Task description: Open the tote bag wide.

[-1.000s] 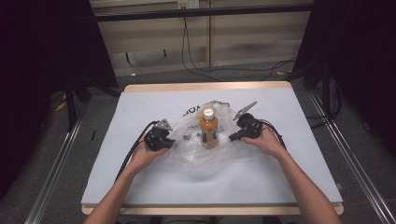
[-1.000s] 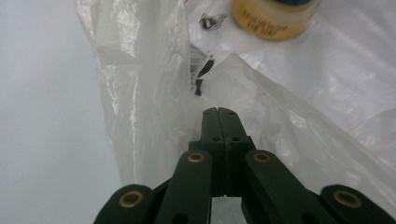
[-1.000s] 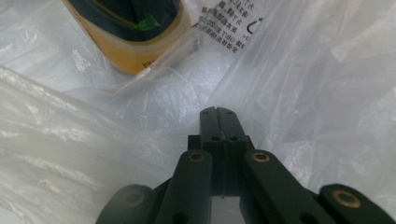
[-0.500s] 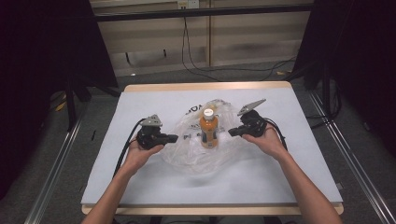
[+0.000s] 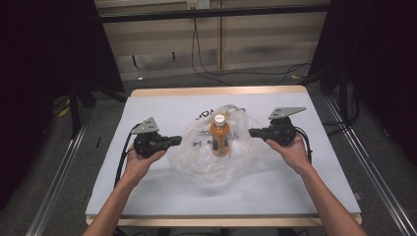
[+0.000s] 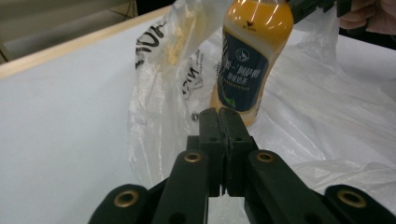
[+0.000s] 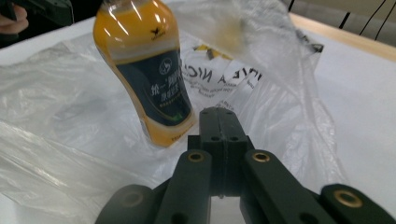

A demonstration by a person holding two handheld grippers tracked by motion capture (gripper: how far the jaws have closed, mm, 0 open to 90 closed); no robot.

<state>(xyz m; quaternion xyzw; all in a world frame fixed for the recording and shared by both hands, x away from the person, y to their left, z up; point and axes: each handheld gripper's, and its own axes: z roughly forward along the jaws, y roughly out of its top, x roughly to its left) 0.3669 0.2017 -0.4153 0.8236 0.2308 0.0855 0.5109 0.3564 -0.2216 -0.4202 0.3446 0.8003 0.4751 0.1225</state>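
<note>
The work in hand looks like bagging the orange drink bottle (image 5: 220, 137), and it seems to sit between steps: the bottle stands upright on the crumpled clear plastic bag (image 5: 216, 160) near the middle of the white table (image 5: 98, 191), and neither tool has hold of anything. On the left, the left gripper (image 5: 176, 141) sits beside the bag's left edge, just short of the film; the left gripper view shows its jaws pressed together with nothing between them, aimed at the bottle's dark label (image 6: 243, 70). The person's left hand (image 5: 140, 160) cups it from below, forearm running in from the bottom edge, the tool lying roughly level and pointing right. In the middle, the bag spreads wide around the bottle, its printed side bunched up behind the cap. On the right, the right gripper (image 5: 253, 132) points left at the bag's right edge, jaws likewise closed and empty in the right gripper view, the bottle (image 7: 147, 70) leaning across that picture ahead of them. The right hand (image 5: 290, 150) holds it from beneath and slightly behind, forearm angled in from the lower right. The next move probably calls for both sets of jaws to part and pinch the film's edges without tipping the bottle.
</note>
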